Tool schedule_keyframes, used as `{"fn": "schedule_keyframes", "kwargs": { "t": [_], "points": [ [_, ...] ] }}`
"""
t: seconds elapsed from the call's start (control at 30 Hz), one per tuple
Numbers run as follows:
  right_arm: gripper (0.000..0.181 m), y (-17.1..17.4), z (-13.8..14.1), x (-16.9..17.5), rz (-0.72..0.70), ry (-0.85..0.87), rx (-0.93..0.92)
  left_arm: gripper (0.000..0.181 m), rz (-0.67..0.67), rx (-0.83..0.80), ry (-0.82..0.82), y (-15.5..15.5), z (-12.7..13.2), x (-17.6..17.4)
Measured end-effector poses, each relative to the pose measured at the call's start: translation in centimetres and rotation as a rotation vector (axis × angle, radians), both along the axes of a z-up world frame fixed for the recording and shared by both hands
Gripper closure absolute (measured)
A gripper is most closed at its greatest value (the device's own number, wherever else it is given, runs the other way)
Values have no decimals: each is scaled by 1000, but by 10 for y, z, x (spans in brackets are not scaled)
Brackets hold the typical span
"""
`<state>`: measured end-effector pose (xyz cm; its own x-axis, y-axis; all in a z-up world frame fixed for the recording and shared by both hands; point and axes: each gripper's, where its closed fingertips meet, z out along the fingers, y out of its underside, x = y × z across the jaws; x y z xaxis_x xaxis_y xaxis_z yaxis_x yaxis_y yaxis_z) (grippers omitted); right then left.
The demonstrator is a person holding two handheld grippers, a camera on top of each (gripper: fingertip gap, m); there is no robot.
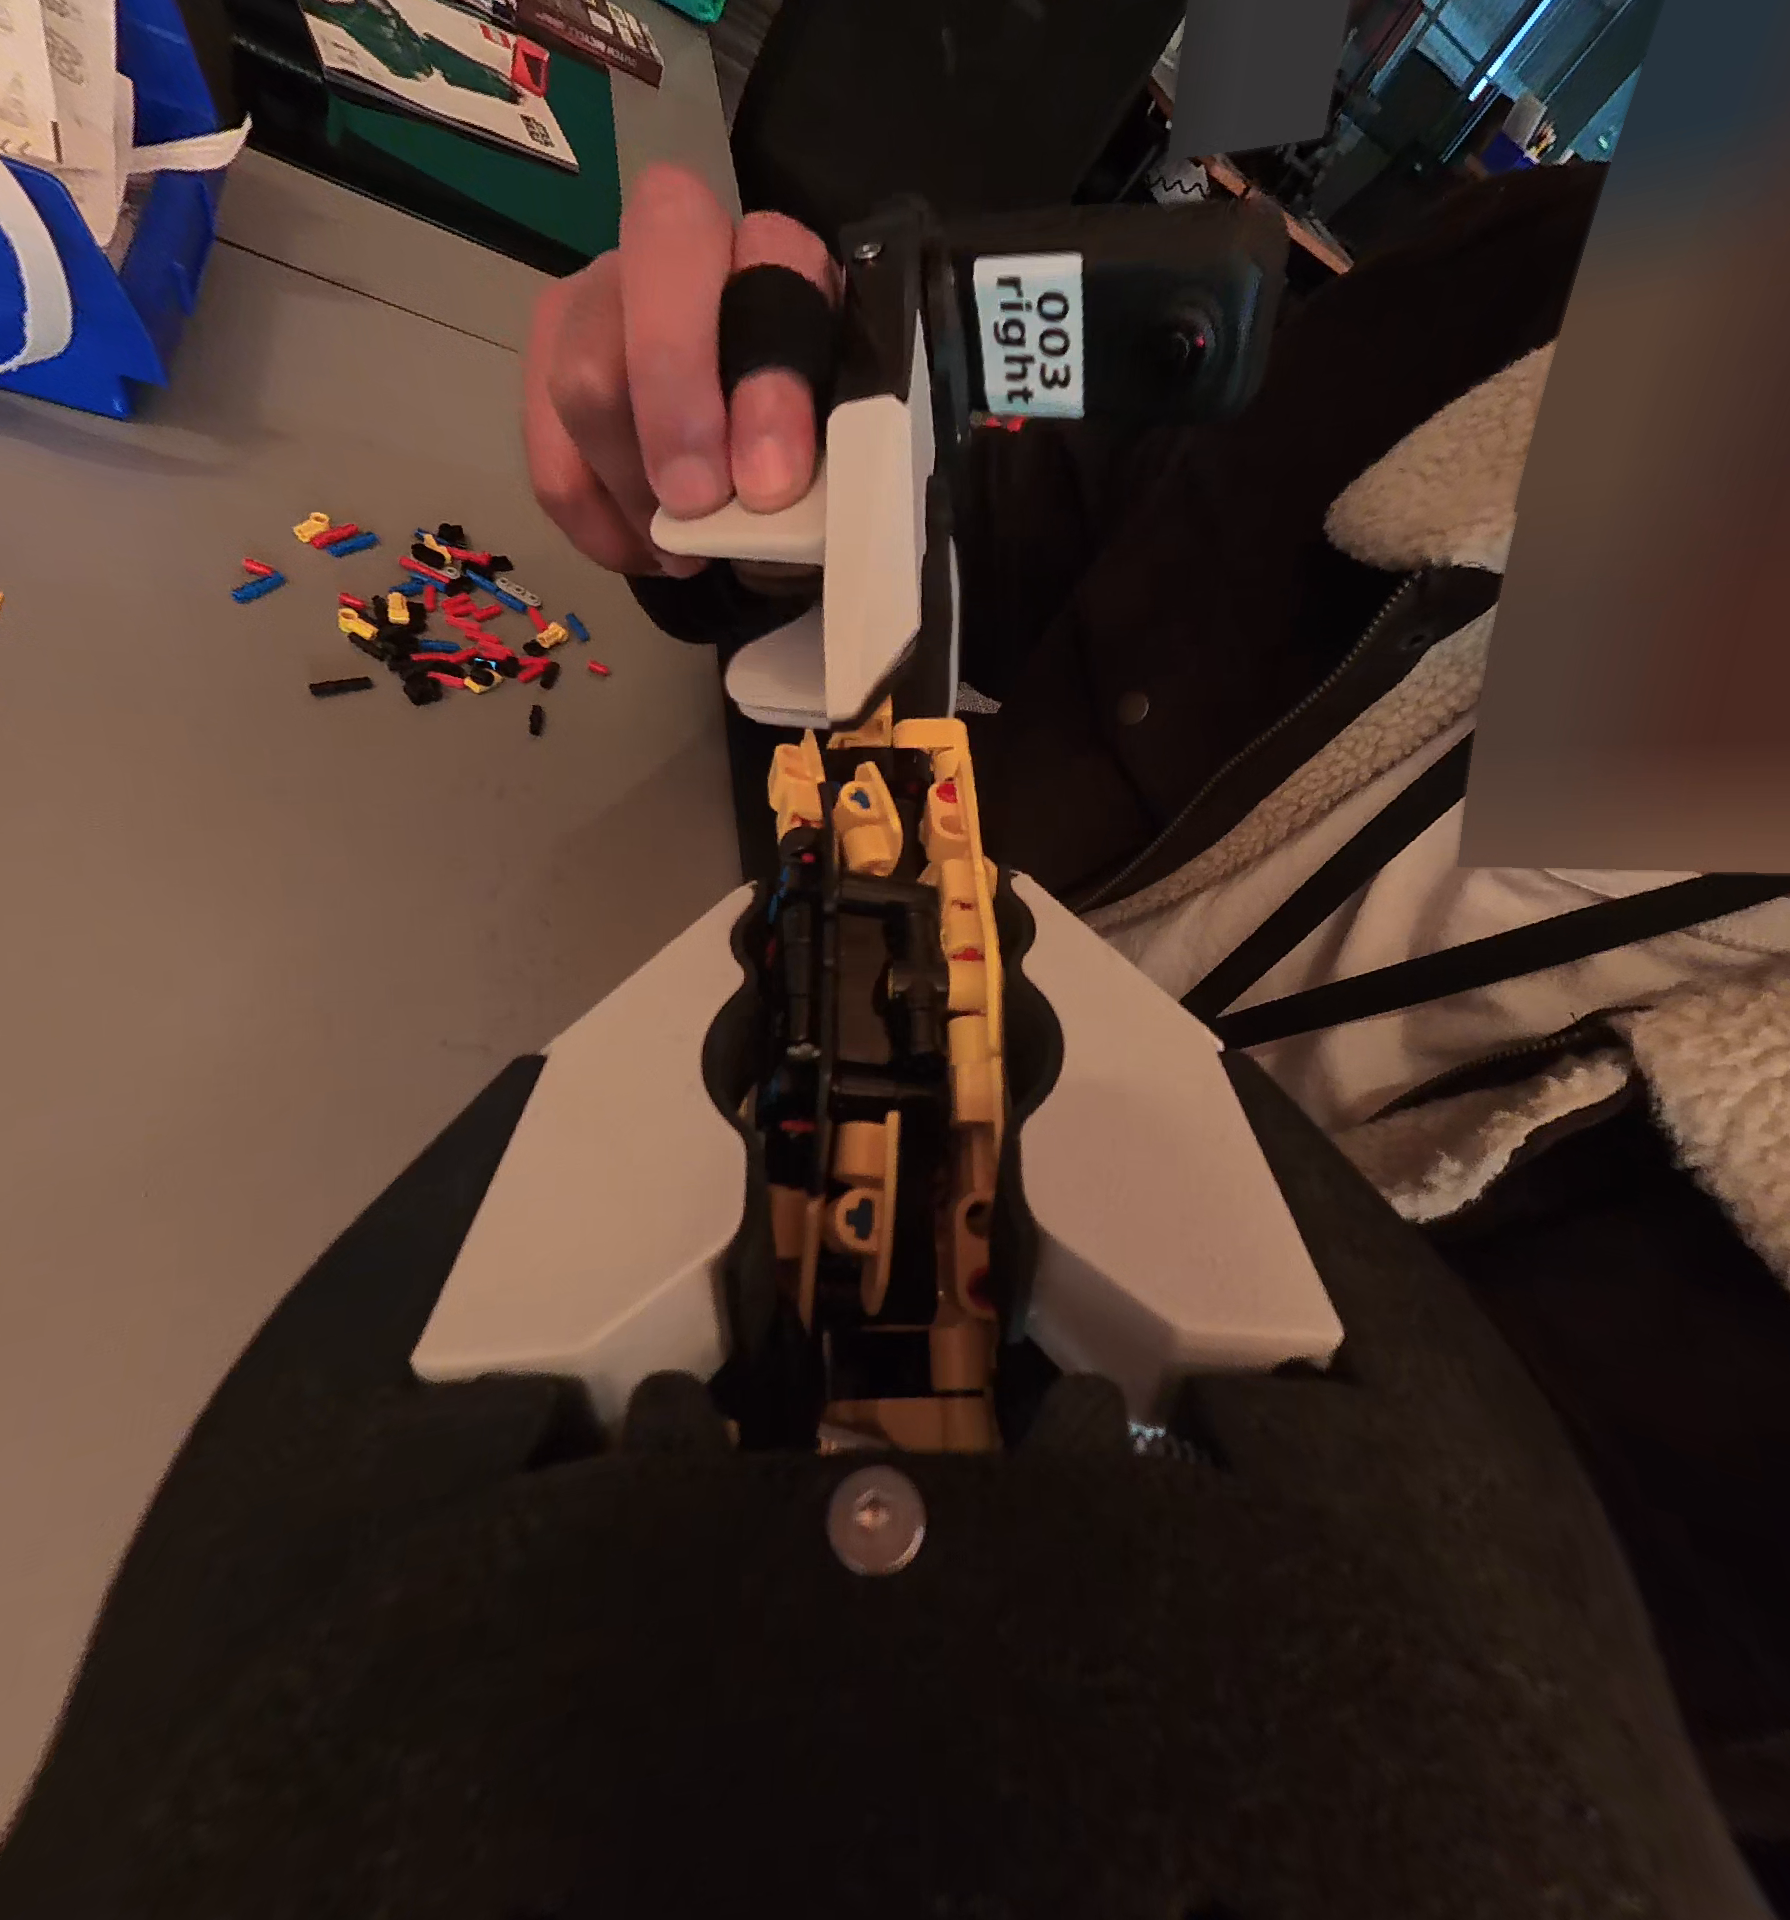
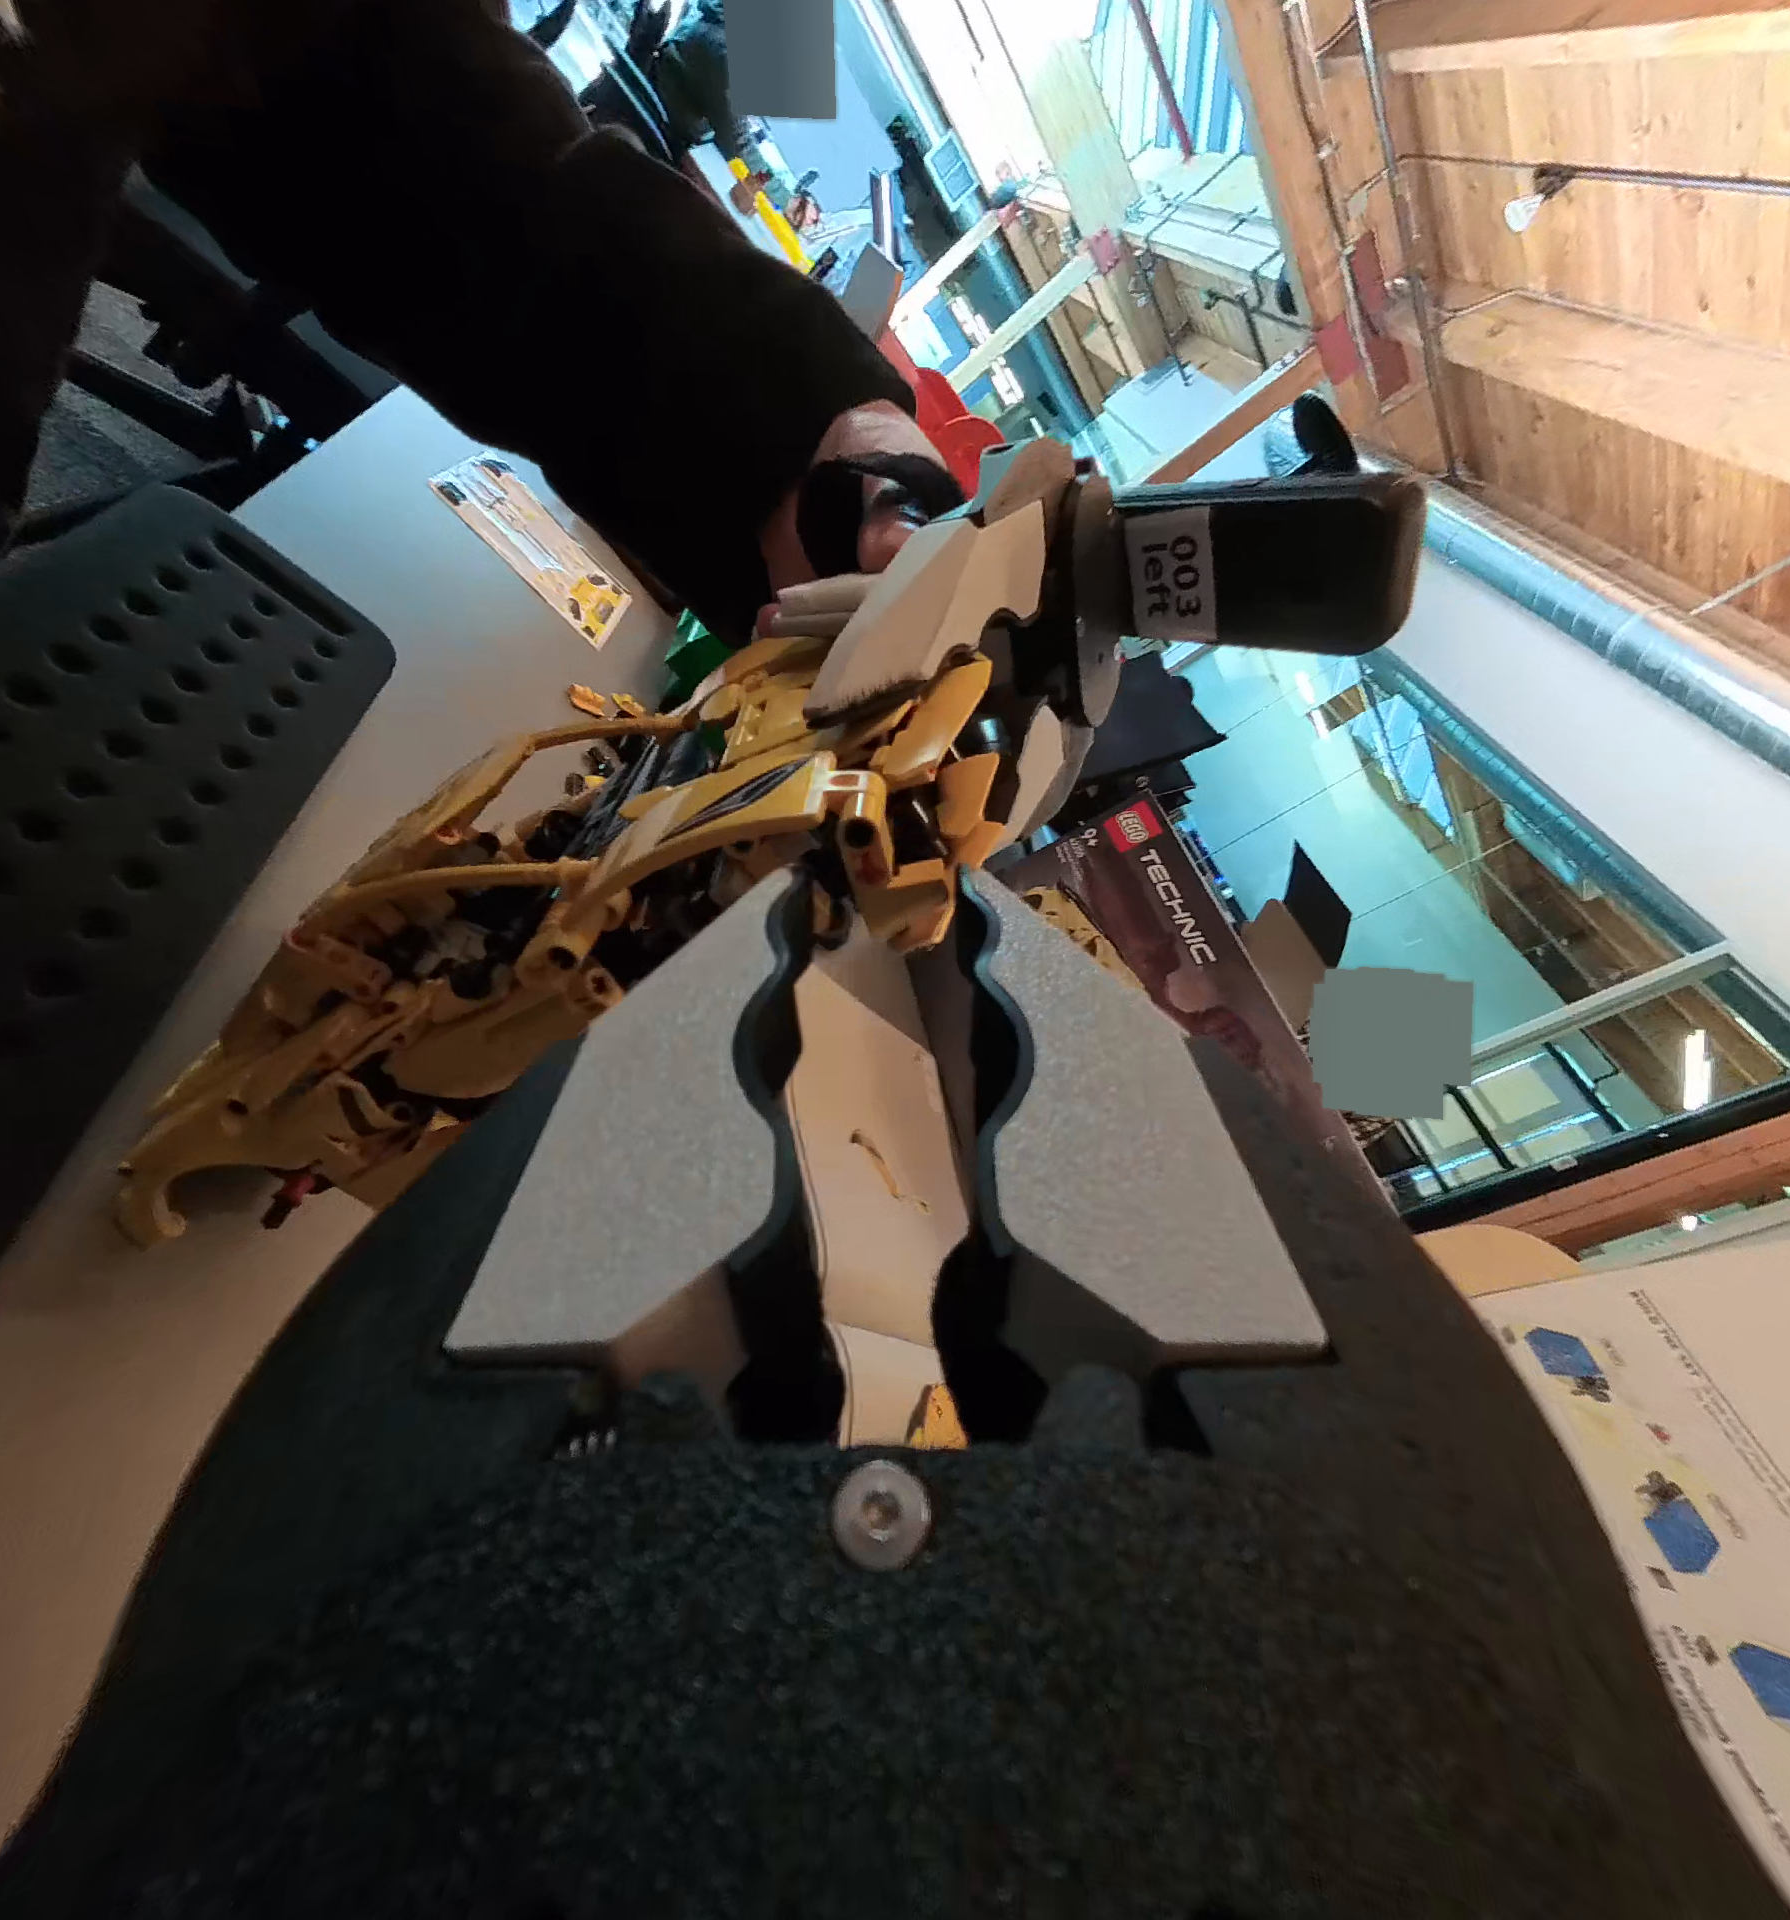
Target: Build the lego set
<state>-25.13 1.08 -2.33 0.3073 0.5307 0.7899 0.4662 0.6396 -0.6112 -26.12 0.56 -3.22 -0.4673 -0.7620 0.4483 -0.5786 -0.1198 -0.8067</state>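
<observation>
A yellow and black lego model (image 1: 958,997) stands on edge between the fingers of my left gripper (image 1: 886,894), which is shut on its middle. In the right wrist view the model (image 2: 434,935) is a long car-like body with one end resting on the grey table (image 2: 18,1403). The left gripper (image 2: 932,769) clamps its raised end from above. My right gripper (image 2: 880,888) has its tips closed on the model's near end. In the left wrist view the right gripper (image 1: 839,712), held by a hand, meets the model's far tip.
A scatter of small red, blue, black and yellow pieces (image 1: 444,613) lies on the table (image 1: 143,935) to the left. A blue bag (image 1: 39,260) and a booklet (image 1: 434,83) sit behind. The set's box (image 2: 1182,935), an instruction sheet (image 2: 1701,1507) and a dark perforated chair (image 2: 91,779) are nearby.
</observation>
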Motion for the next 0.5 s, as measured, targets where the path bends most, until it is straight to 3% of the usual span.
{"fn": "schedule_keyframes", "kwargs": {
  "t": [0.13, 0.5],
  "points": [
    [150, -2, 5, 8, 7, 16, -6, 140, -17, 9, -5, -4, 0, -2],
    [167, -10, 3, 0, 41, -53, 110, 140, -60, 26, -14, -11, 1, -6]
  ]
}}
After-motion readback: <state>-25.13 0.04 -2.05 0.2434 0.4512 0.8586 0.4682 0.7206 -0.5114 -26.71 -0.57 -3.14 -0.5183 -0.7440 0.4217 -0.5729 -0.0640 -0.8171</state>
